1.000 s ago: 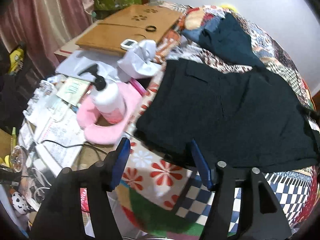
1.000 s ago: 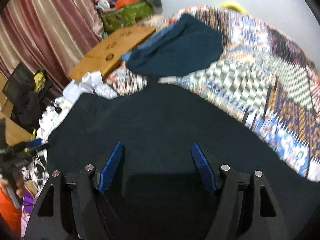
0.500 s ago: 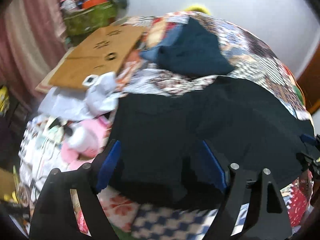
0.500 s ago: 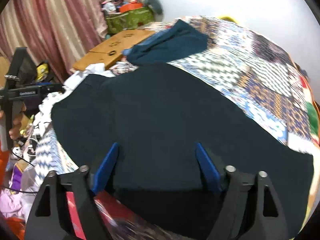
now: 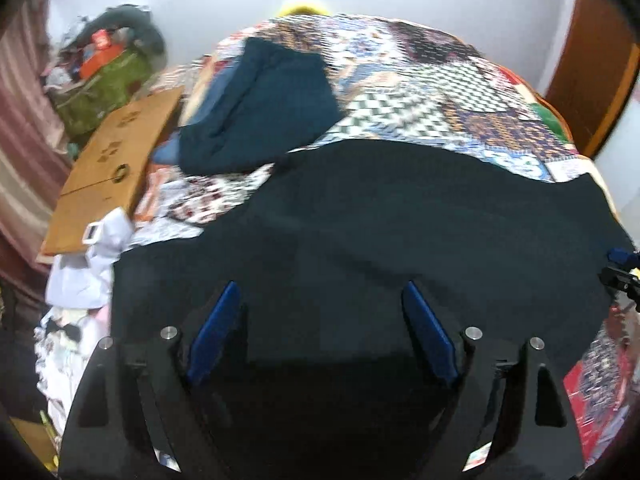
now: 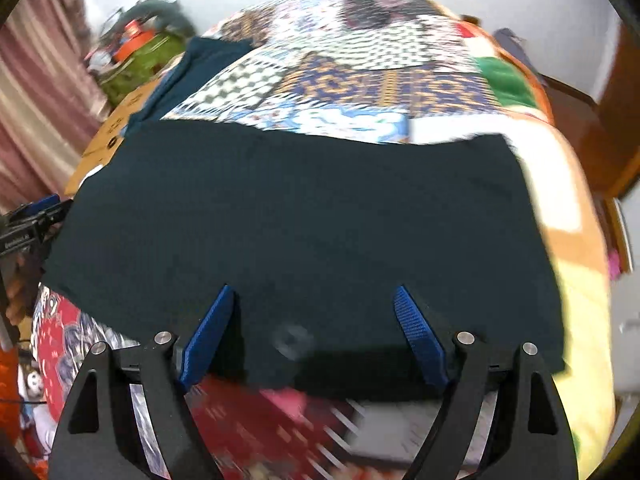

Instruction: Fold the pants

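Observation:
Dark navy pants [image 5: 400, 232] lie spread flat across a patchwork quilt [image 5: 460, 92] on a bed. My left gripper [image 5: 320, 300] is open, its blue-padded jaws wide apart over the left part of the cloth. The pants also show in the right wrist view [image 6: 304, 216]. My right gripper [image 6: 312, 304] is open over the near edge of the pants, holding nothing. The right gripper shows at the far right edge of the left wrist view [image 5: 624, 268]; the left gripper shows at the left edge of the right wrist view [image 6: 32, 220].
A second dark teal garment [image 5: 260, 112] lies on the quilt further back. A wooden board [image 5: 116, 160] and white cloth [image 5: 88, 264] lie left of the bed, with a green bag [image 5: 104, 84] of clutter behind. A wooden door frame [image 5: 592, 72] stands at right.
Both grippers have swung rightward along the bed and come closer over the pants. The left view has left the cluttered side table behind. Both stayed open.

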Tool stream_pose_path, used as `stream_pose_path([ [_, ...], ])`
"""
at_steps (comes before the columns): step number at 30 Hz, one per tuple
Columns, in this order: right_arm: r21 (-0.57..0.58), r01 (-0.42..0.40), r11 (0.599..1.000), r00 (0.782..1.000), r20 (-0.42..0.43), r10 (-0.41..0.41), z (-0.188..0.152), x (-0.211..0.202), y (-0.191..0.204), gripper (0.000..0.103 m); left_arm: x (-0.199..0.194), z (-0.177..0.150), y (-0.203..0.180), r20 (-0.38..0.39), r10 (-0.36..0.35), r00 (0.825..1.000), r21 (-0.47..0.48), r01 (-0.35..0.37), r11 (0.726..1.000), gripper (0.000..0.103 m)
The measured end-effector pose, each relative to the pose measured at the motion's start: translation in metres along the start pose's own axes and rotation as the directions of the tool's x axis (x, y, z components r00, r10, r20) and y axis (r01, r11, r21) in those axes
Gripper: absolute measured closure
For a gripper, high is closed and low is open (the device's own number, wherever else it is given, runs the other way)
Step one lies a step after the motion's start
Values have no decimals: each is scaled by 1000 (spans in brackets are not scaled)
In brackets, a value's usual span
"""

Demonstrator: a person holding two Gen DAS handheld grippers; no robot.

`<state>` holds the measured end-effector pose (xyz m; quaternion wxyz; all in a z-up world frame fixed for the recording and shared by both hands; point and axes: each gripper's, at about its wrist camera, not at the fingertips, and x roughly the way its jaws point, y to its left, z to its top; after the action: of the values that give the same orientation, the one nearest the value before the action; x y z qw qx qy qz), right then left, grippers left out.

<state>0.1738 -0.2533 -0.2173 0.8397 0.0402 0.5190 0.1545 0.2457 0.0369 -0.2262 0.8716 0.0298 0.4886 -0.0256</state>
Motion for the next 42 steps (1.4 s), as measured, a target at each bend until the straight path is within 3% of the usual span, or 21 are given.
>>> stream_pose_path([
  [6, 189, 15, 982, 995, 96, -34, -36, -50, -33, 22, 7, 13, -31, -25, -27, 999, 56, 28, 998, 18],
  [11, 315, -38, 948, 997, 80, 14, -55, -49, -55, 23, 11, 17, -57, -32, -62, 998, 93, 64, 994, 15],
  [20, 398, -103, 912, 983, 182, 31, -36, -35, -74, 23, 17, 24, -87, -61, -85, 994, 125, 92, 988, 14],
  [22, 406, -108, 908, 979, 201, 26, -32, -36, -77, 31, 18, 26, -91, -66, -93, 993, 122, 101, 987, 14],
  [25, 404, -84, 911, 976, 216, -5, -25, -37, -84, 58, 21, 30, -98, -80, -107, 991, 123, 116, 986, 14],
  [27, 401, -76, 913, 979, 201, -7, -20, -35, -92, 82, 21, 33, -103, -86, -111, 990, 133, 122, 984, 15],
  [29, 378, -62, 924, 981, 192, -13, -16, -35, -96, 91, 22, 36, -106, -89, -116, 989, 132, 127, 983, 15],
  [34, 301, -47, 952, 983, 181, -8, -9, -39, -104, 94, 22, 43, -114, -87, -127, 988, 122, 137, 983, 15],
  [42, 267, 18, 964, 967, 240, -85, 11, -64, -113, 94, 9, 53, -116, -43, -124, 991, 118, 129, 985, 14],
])
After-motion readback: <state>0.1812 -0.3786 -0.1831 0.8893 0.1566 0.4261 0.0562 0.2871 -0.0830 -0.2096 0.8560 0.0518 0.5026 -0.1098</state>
